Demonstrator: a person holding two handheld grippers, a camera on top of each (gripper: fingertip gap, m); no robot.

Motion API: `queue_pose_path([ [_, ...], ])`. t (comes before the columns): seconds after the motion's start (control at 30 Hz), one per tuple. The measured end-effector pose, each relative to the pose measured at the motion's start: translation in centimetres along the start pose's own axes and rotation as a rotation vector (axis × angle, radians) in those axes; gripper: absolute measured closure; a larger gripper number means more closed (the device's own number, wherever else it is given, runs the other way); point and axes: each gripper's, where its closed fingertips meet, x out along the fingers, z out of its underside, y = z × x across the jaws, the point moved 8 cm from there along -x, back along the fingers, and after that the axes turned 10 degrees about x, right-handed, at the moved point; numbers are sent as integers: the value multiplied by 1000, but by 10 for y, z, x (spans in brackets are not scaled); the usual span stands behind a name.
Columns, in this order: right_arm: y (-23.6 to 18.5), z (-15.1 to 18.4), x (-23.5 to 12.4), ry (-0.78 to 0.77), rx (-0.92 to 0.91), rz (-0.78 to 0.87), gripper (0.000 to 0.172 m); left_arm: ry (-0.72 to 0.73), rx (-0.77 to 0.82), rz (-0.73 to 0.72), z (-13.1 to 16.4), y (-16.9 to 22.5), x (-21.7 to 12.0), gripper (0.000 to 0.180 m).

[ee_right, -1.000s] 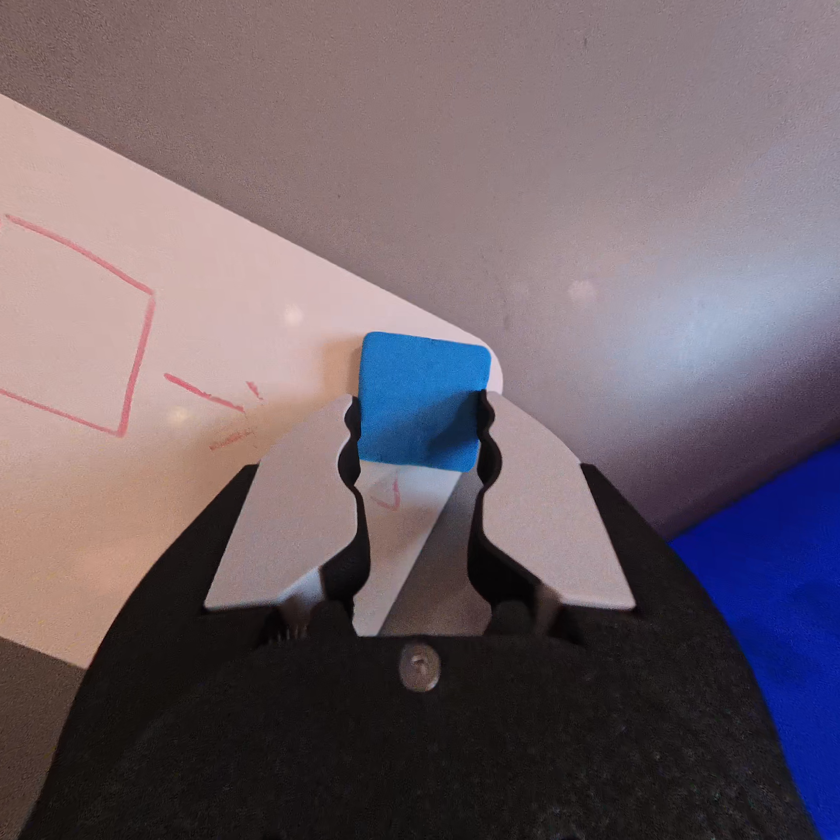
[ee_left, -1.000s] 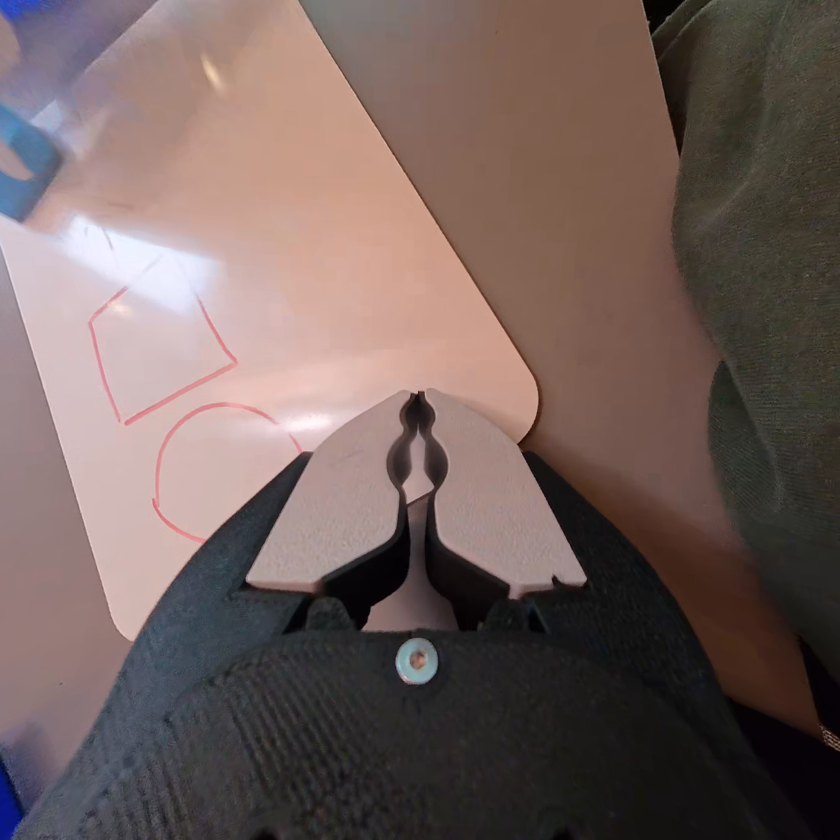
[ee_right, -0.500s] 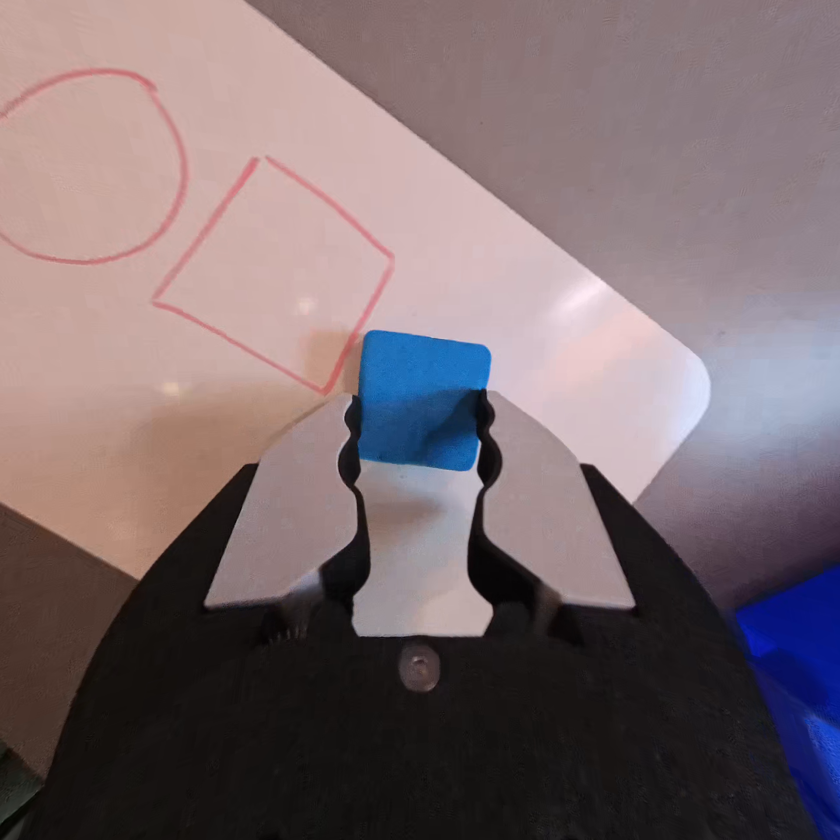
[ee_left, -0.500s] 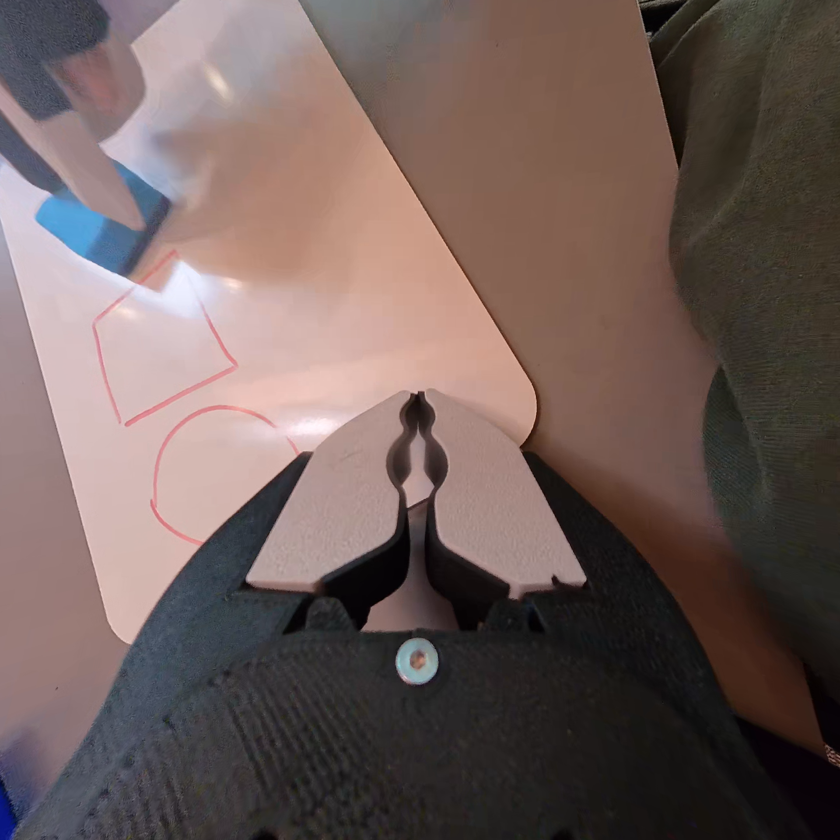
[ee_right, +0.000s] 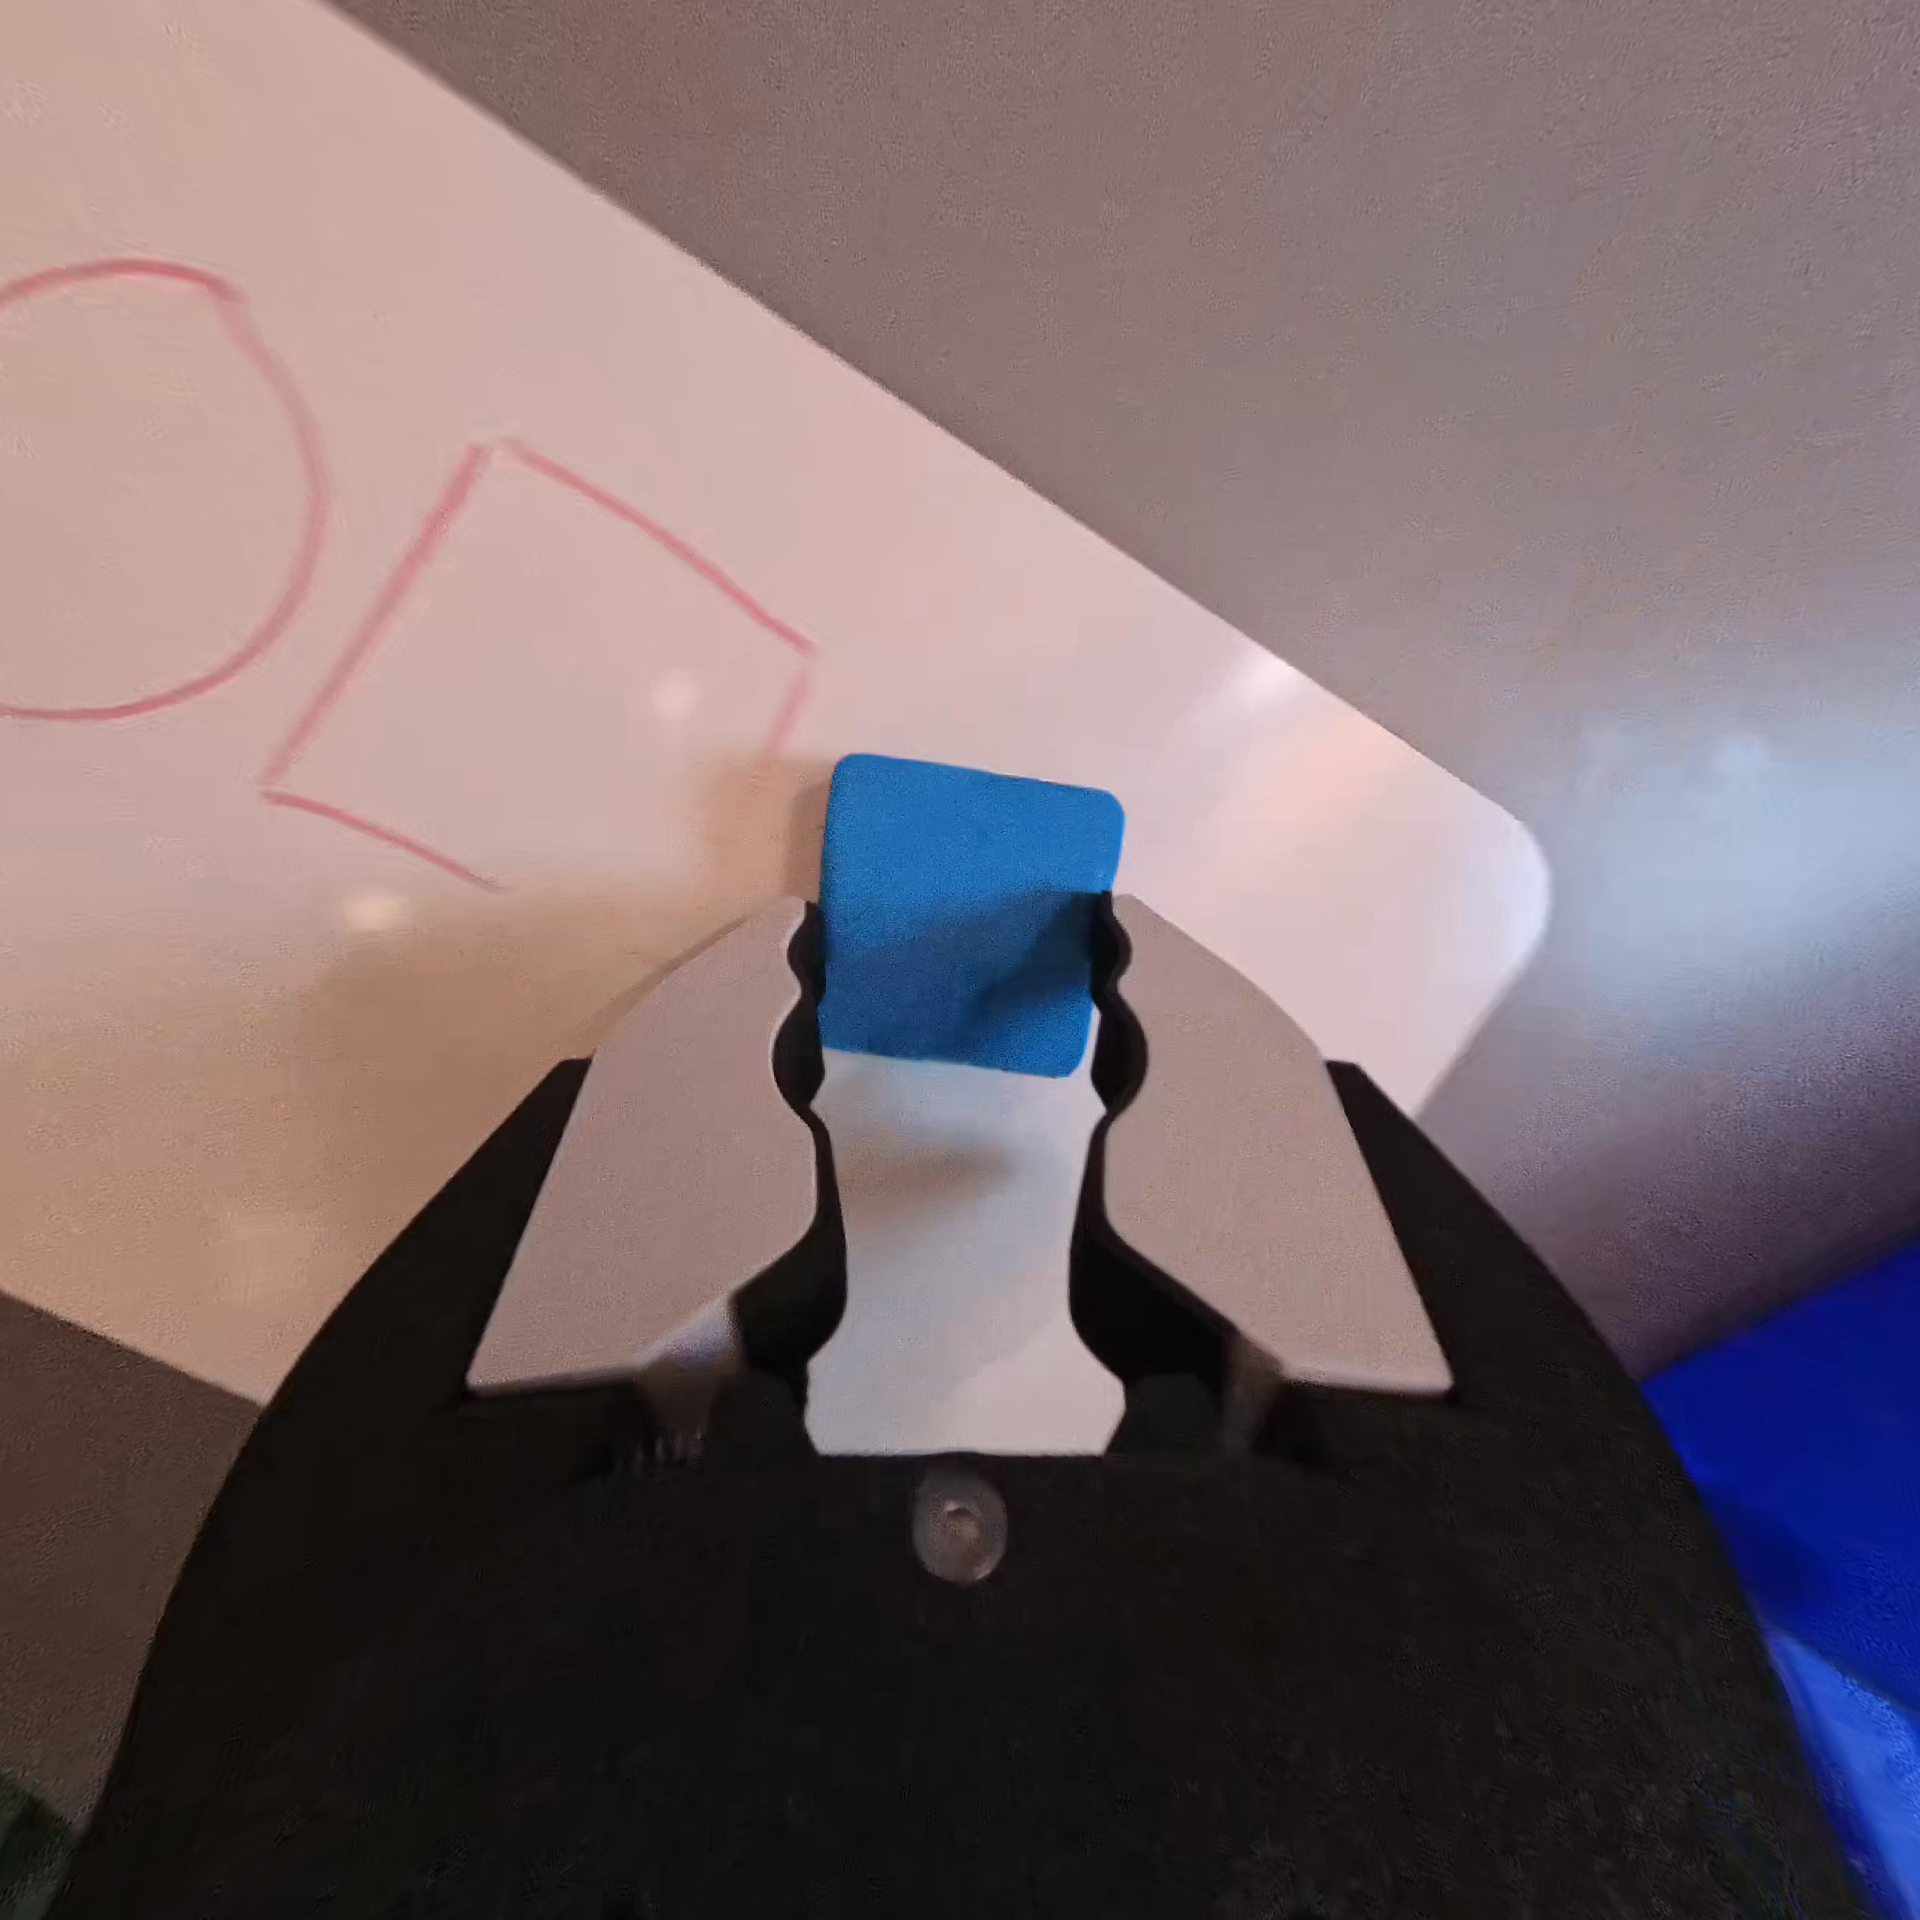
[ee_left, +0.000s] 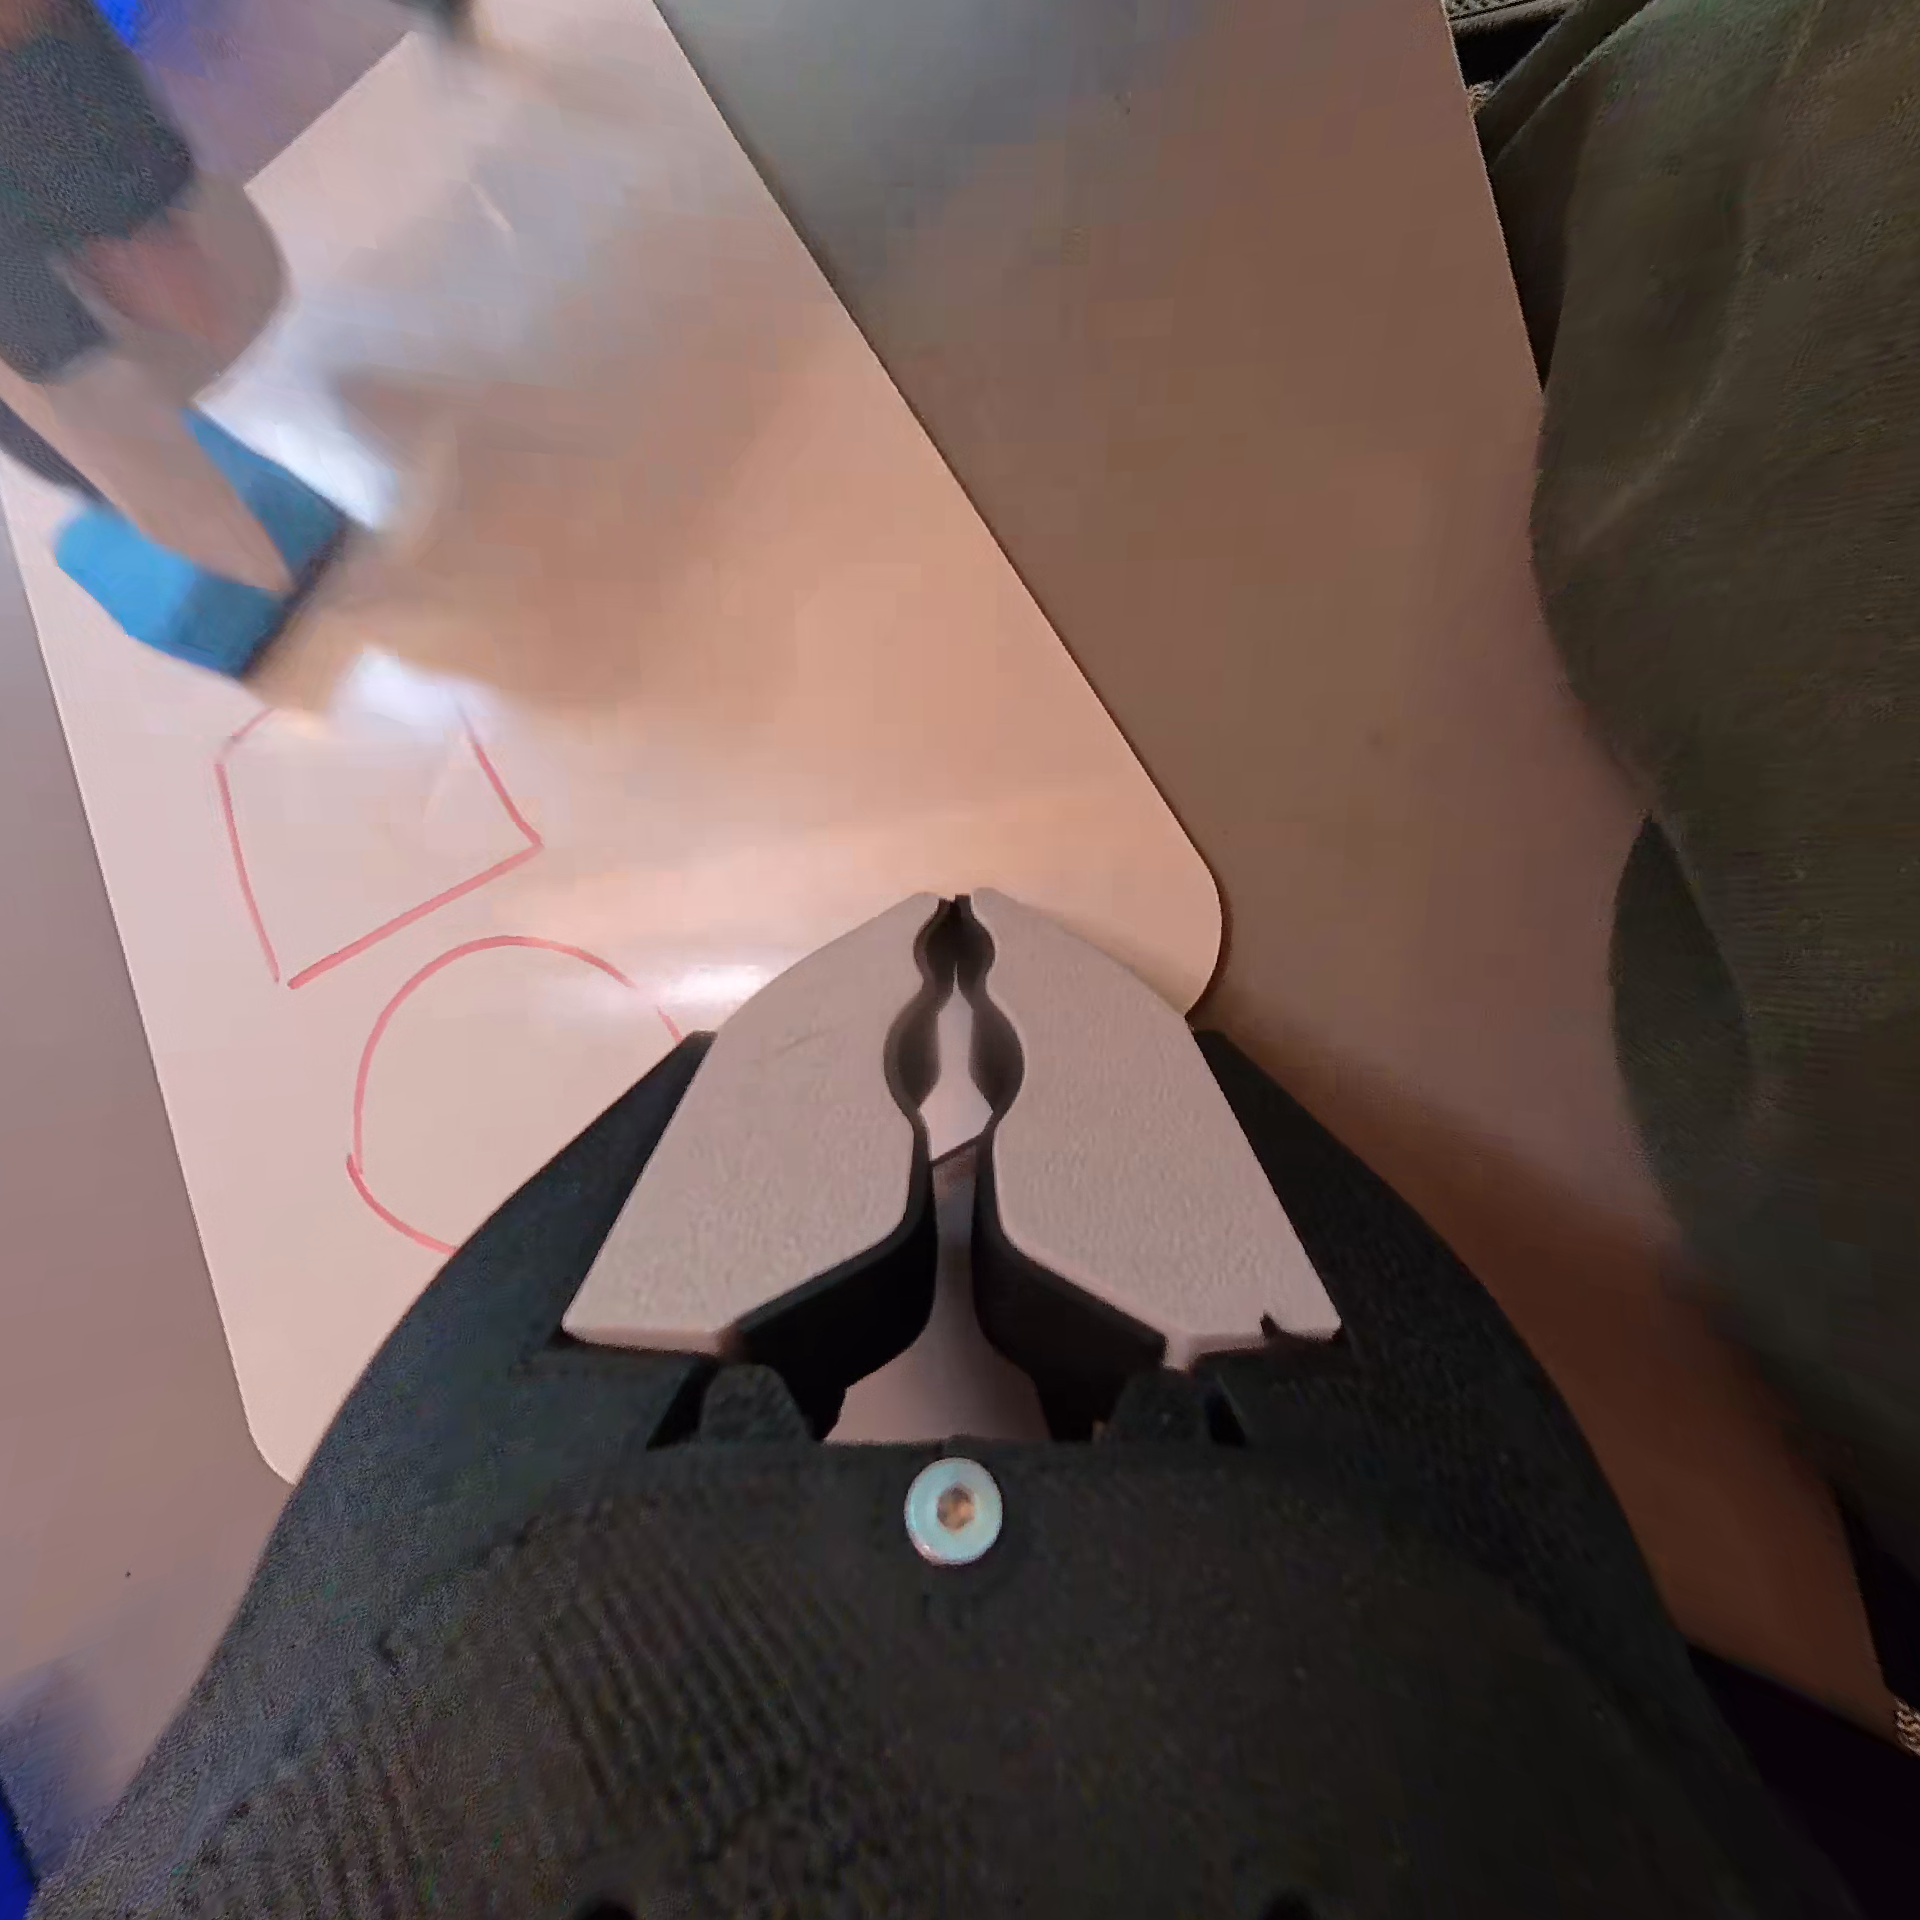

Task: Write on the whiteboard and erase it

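Eraser [ee_right: 961,914] moved onto square's [ee_right: 520,665] corner, frame ctr | R claw [ee_right: 956,977] clamped on it to wipe | L claw [ee_left: 957,909] together, I'm pinning whiteboard [ee_left: 831,623] corner.

Each scene is viewed from a wrist camera looking steeply down along its own gripper, close above the whiteboard [ee_left: 727,623]. The red circle [ee_left: 499,945] and square [ee_right: 540,665] are shared by both views.
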Motion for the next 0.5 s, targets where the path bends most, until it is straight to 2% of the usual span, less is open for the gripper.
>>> queue_pose_path([
  [0.07, 31, 3, -2, -5, 118, 18, 122, -1, 3, -1, 0, 0, 0, 180],
  [0.1, 21, 0, -1, -3, 73, 30, 122, 0, 4, 0, 0, 0, 0, 180],
  [0.2, -71, -6, 6, -10, -187, -95, 122, 7, -11, 9, 0, -1, 0, 180],
  [0.27, -102, 0, 3, -10, -318, -99, 122, 8, -15, 6, 0, 0, 0, 180],
  [0.3, -93, 1, 2, -18, -289, -96, 122, 7, -14, 4, 0, 0, 0, 180],
  [0.4, -8, 9, -4, -14, 9, -8, 122, 4, -12, 0, 0, 0, -1, 180],
  [0.43, 5, 14, -7, -11, 66, -3, 122, 5, -13, 0, 0, 0, -1, 180],
  [0.5, -18, 19, -8, -12, -4, -14, 122, 12, -20, 5, 1, 0, 0, 180],
])
